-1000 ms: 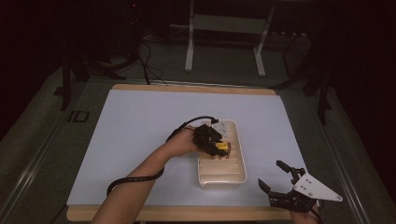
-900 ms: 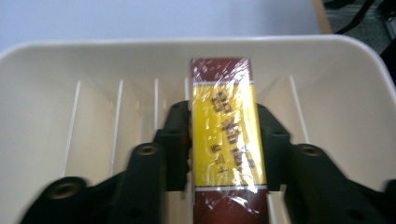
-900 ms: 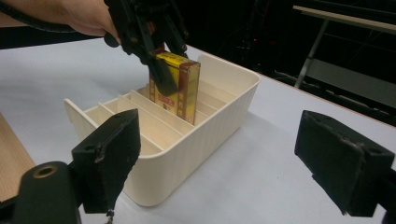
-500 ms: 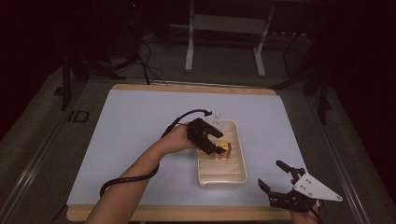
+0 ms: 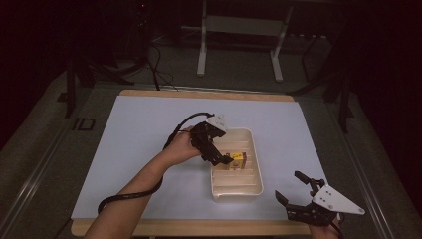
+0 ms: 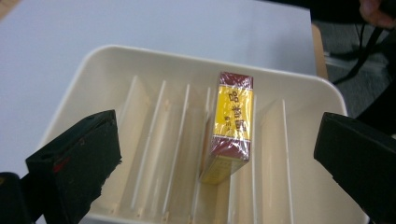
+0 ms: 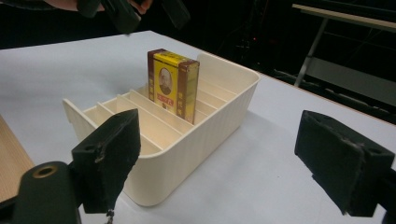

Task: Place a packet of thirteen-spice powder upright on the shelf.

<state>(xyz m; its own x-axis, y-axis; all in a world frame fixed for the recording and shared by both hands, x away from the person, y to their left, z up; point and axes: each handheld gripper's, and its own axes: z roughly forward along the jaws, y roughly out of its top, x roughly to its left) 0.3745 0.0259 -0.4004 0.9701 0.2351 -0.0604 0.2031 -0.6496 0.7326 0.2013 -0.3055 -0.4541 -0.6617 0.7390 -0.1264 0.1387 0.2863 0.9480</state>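
A yellow and maroon box (image 6: 231, 126) stands upright on its edge in one slot of a cream slotted tray (image 6: 140, 53). My left gripper (image 6: 219, 144) hovers just above the tray, open wide, with the box between and beyond its jaws and touching neither. From above, the left gripper (image 5: 220, 157) sits at the tray's (image 5: 251, 144) left rim beside the box (image 5: 238, 159). My right gripper (image 5: 289, 185) is open near the table's front right edge. It faces the tray (image 7: 187, 154) and the box (image 7: 173, 86) from a distance.
The tray rests on a pale blue mat (image 5: 139, 129) over a wooden table. The left gripper's cable (image 5: 124, 196) loops across the mat's front left. Dark stands and a metal frame (image 5: 239, 30) lie beyond the far edge.
The left gripper, earlier close over the box in the tray, now stands open and slightly drawn back from it. The box stays in its slot. The right gripper has not moved.
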